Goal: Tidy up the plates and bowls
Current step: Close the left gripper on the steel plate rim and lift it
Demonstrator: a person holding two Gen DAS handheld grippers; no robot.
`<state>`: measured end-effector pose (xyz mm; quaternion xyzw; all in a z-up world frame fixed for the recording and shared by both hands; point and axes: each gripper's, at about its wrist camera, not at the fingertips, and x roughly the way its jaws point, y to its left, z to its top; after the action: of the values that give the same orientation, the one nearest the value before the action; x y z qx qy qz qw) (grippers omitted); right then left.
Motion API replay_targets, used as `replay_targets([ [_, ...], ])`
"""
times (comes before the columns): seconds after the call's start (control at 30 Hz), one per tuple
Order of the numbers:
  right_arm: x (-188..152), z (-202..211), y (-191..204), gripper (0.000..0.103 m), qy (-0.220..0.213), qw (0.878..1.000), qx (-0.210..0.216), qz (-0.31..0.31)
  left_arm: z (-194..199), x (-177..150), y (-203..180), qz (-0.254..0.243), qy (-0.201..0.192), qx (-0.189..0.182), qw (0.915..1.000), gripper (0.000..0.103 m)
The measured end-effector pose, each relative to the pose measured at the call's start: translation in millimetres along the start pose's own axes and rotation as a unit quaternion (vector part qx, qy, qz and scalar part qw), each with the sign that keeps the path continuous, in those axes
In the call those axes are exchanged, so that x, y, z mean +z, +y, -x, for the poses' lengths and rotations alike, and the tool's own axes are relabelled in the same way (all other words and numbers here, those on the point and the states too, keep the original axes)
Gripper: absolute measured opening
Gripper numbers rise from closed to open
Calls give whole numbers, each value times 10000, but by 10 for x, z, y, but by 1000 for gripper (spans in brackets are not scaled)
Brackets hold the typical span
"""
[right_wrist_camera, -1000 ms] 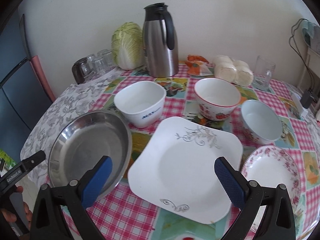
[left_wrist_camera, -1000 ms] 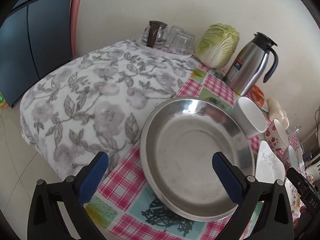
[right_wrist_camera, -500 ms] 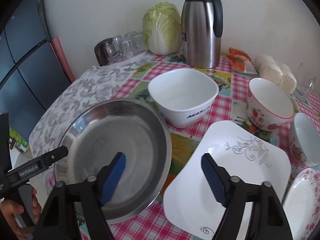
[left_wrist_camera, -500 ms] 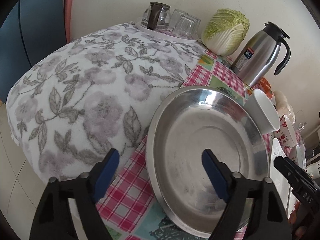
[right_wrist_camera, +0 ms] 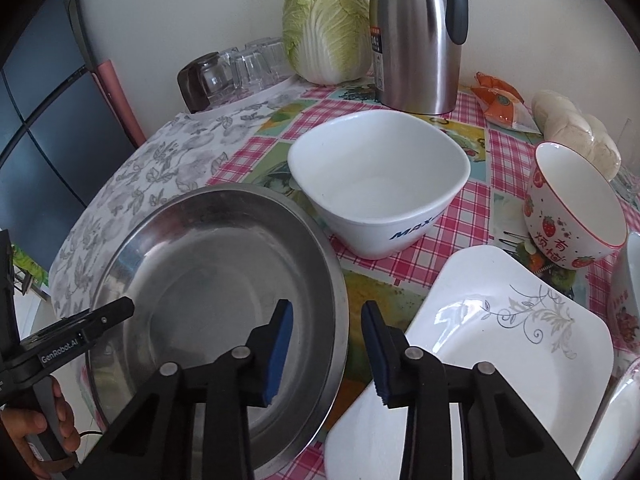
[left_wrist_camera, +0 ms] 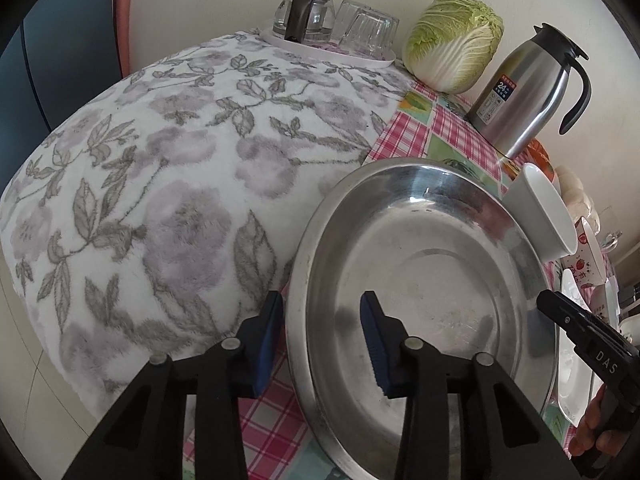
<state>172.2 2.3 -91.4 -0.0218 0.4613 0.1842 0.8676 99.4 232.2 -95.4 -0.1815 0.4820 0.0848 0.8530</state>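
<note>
On the checked tablecloth (right_wrist_camera: 472, 208) (pink), each hand-held gripper (left_wrist_camera: 320, 338) (right_wrist_camera: 328, 344) has been closing, straddling the steel pan's (right_wrist_camera: 208, 280) rim.

Both fisheye views look steeply down along their own tool fingers, close over the bench. The left wrist view sits at the steel pan's (left_wrist_camera: 420, 272) left rim, facing the wall; the right wrist view sits at its right rim. Both share the pan, cabbage (right_wrist_camera: 326, 28) and flask (right_wrist_camera: 416, 36).
</note>
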Motion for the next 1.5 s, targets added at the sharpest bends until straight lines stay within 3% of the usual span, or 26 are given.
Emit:
replay_targets([
  [0.17, 7, -93, -9, 31, 55, 10000, 1, -15, -28, 31, 7, -65, 7, 131, 9999, 20],
  [0.47, -33, -163, -45, 16, 109, 9998, 100, -160, -25, 34, 37, -32, -49, 41, 10000, 19],
  [0.8, -121, -52, 83, 16, 121, 9996, 249, -111, 163, -30, 146, -15, -127, 154, 9998, 18],
  [1.17, -129, 489, 163, 16, -294, 9987, 381, -167, 730, -18, 72, 52, -496, 209, 9985, 18],
  [1.5, -128, 1234, -276, 16, -964, 9921, 443, -666, 1273, 159, -550, -303, -990, -28, 9946, 18],
])
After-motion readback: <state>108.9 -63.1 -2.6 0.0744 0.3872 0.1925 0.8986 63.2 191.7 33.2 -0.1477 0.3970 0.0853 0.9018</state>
